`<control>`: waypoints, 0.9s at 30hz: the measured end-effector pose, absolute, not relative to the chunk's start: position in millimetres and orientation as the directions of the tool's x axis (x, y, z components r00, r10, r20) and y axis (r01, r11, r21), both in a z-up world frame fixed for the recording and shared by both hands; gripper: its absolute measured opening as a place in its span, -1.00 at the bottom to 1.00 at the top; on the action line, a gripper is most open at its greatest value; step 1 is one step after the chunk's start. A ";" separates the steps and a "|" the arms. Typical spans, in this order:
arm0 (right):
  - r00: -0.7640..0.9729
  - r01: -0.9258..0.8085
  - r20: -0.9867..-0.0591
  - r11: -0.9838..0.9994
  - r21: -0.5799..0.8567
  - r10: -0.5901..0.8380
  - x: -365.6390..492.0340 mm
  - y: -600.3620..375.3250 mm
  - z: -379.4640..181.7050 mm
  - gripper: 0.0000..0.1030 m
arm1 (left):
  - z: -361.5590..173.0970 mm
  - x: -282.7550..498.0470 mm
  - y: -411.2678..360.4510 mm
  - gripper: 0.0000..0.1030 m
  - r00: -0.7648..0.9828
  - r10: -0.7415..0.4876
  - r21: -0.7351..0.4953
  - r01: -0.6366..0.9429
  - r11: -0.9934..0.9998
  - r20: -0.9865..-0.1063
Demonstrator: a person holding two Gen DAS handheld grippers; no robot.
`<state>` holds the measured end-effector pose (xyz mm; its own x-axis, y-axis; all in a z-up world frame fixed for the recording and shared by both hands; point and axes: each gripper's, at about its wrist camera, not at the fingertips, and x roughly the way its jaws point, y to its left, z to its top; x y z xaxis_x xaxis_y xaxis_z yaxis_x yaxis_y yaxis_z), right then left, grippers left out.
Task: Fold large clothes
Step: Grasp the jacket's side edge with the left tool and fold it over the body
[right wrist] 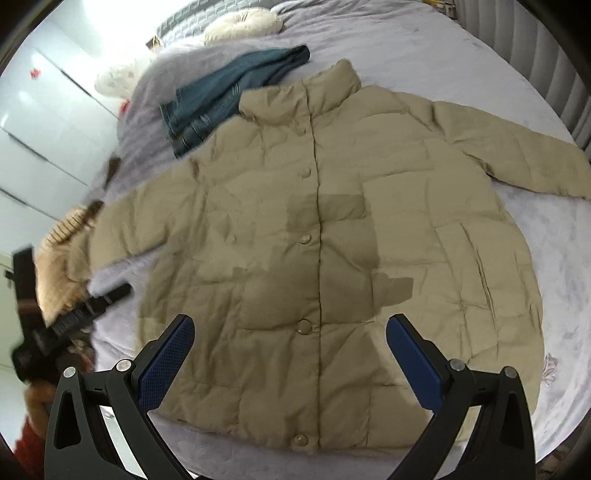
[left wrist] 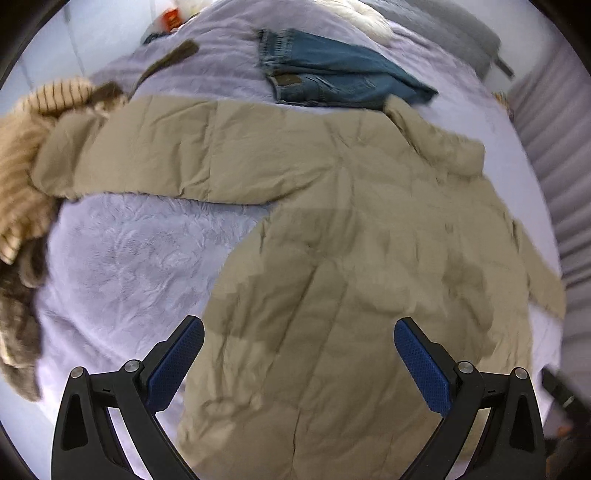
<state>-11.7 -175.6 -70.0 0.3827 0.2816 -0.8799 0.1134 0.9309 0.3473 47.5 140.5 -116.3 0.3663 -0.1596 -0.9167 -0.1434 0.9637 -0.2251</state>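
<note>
With the beige puffer jacket (right wrist: 306, 229) as the landmark, spread front-up and buttoned on the lilac bed cover (right wrist: 424, 51), things run left to right as follows. Past the end of the jacket's left-hand sleeve in the right wrist view lies a heap of tan and brown furry, striped clothing (left wrist: 22, 177), touching the cuff. Just above the jacket's shoulder, towards the head of the bed, sits a pair of folded blue jeans (right wrist: 229, 99), its lower edge meeting the jacket beside the collar. Beyond the jeans a cream cushion (right wrist: 243, 22) rests near the headboard. The jacket's other sleeve reaches out to the right edge of the bed, near a ribbed grey curtain (right wrist: 546, 62). The left claw (left wrist: 298, 363) hangs released above the jacket's lower body, fingers spread wide and holding nothing. The right claw (right wrist: 290, 360) is likewise released, spread above the hem on either side of the button line, clear of the fabric.
</note>
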 end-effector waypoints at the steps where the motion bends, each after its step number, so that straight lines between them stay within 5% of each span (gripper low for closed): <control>1: 0.348 0.094 -0.901 0.947 0.308 0.259 -5.6 -167.3 -76.8 1.00 | -121.7 53.0 150.8 1.00 0.368 -0.187 -0.263 -0.168 0.950 -0.911; 10: 0.256 0.092 -0.908 0.926 0.365 0.333 27.1 -144.8 -126.6 1.00 | -176.5 123.4 214.1 1.00 0.519 -0.318 -0.519 -0.303 0.799 -0.793; 18: 0.308 0.013 -0.871 0.913 0.407 0.384 64.1 -120.5 -135.8 1.00 | -224.3 173.3 247.0 1.00 0.536 -0.329 -0.570 -0.379 0.729 -0.777; 24: 0.331 -0.008 -0.856 0.908 0.419 0.398 96.7 -106.7 -136.8 1.00 | -198.8 172.6 268.7 1.00 0.599 -0.250 -0.543 -0.377 0.751 -0.761; 27: 0.325 -0.010 -0.853 0.903 0.429 0.408 105.6 -98.4 -138.8 1.00 | -199.0 155.3 271.3 1.00 0.580 -0.309 -0.589 -0.387 0.710 -0.754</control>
